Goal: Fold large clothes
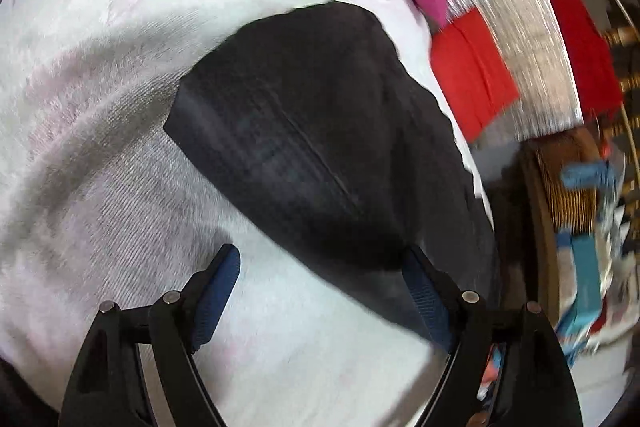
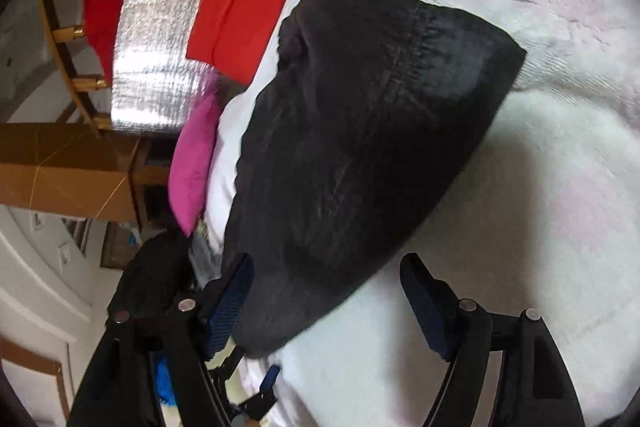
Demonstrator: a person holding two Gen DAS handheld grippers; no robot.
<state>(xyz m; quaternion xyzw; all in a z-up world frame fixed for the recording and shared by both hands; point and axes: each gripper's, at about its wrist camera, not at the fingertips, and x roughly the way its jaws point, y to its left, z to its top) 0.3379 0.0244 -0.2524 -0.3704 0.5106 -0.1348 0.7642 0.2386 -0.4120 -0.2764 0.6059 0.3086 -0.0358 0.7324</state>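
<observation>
Your black garment [image 1: 320, 131] lies on the white bed cover [image 1: 100, 147], already folded down into a compact, roughly rectangular bundle with a stitched seam running along its top layer. It sits toward the edge of the bed that faces the silver foil panel [image 2: 168, 27], with the pink cushion [image 2: 192, 163] just beside it at that same edge. The bundle's outline looks fairly clean in both views, though the end nearest your tongs is rounded and a bit bulky, not flat.

Your left tongs [image 1: 320, 291] stand wide, with nothing between the pads; one blue pad [image 1: 420, 291] is at the near corner of the bundle, and whether it touches the cloth cannot be told. Your right tongs [image 2: 328, 291] are also wide and hold nothing; the near end of the black garment [image 2: 360, 147] reaches in between the fingers, but the pads do not press on it.

Judging from this, the folding of this piece is largely done. What may be left is a last half-fold or a tidy of the bulky near end, then setting it aside. Red cloth [image 2: 240, 19] hangs against the foil panel beyond the bed; it may be the next piece, but that is only a guess.
</observation>
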